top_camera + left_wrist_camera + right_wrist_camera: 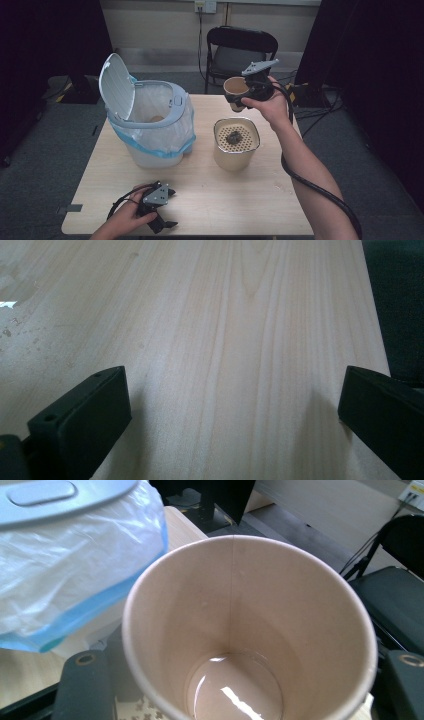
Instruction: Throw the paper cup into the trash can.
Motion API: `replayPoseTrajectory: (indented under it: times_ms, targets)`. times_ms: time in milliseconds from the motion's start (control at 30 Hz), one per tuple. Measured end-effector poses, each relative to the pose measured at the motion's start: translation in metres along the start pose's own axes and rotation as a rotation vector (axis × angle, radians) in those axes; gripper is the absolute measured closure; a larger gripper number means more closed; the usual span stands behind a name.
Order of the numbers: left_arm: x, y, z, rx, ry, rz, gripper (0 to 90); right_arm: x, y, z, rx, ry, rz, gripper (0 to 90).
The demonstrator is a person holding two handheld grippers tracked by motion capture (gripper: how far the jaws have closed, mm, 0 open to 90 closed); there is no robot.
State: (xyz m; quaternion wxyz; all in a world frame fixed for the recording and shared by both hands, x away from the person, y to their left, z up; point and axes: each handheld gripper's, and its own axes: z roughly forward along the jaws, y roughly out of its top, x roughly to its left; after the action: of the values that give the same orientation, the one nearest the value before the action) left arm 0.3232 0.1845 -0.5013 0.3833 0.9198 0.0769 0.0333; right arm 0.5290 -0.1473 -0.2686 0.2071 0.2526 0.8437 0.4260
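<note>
At the left of the pale wooden surface (200, 200), the left claw (161, 210) rests near the front edge in the person's left hand (127, 217), its jaws spread wide with nothing but bare wood grain between them: released and idle.

Behind it stands the white plastic bin with a grey flip lid (147, 117), lid tipped up and open, lined with a thin blue-edged bag (75, 575) that drapes over its rim. Something pale lies inside.

Right of the bin sits the cream cylindrical canister with a perforated strainer top (236, 144), a dark wet clump lying on its holes.

Further right and raised above the surface's far edge, the right claw (239, 98) grips the tan paper cup (250, 630) by its wall, jaws pressed on either side. The cup tilts, its mouth facing toward the bin, and looks drained, with only a wet sheen on its bottom.

The likely aim is dropping the cup into the bin. The risks, as I judge them: the thin paper wall could buckle under the squeeze and slip sideways; leftover drops could run out onto the surface while the cup is tilted; and a release short of the opening could bounce the cup off the rim or catch the loose bag and drag it down.
</note>
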Motion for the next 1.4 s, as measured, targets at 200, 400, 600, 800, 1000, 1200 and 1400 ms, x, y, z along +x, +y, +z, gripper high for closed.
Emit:
replayPoseTrajectory:
  times_ms: [200,400,600,800,1000,1200,1400]
  targets:
    - [0.0,0.0,0.0,0.0,0.0,-0.001,0.0,0.009,0.016,0.001,-0.001,0.022,-0.024,27.4]
    - [0.0,0.0,0.0,0.002,-0.002,-0.006,0.0,0.016,0.03,0.002,-0.004,0.045,-0.039,27.4]
    - [-0.001,0.0,0.0,0.005,-0.012,-0.014,0.0,0.025,0.046,0.004,-0.016,0.075,-0.045,27.3]
    - [-0.001,0.0,0.0,0.004,-0.013,-0.013,0.0,0.032,0.056,0.007,-0.018,0.095,-0.058,27.3]
    - [-0.001,0.0,0.0,0.003,-0.01,-0.014,0.0,0.043,0.071,0.01,-0.016,0.126,-0.083,27.3]
    - [-0.001,0.0,0.0,0.002,-0.009,-0.014,0.0,0.051,0.083,0.013,-0.021,0.156,-0.097,27.3]
    - [-0.001,0.0,0.0,0.002,-0.009,-0.012,0.0,0.057,0.095,0.017,-0.04,0.193,-0.086,27.0]
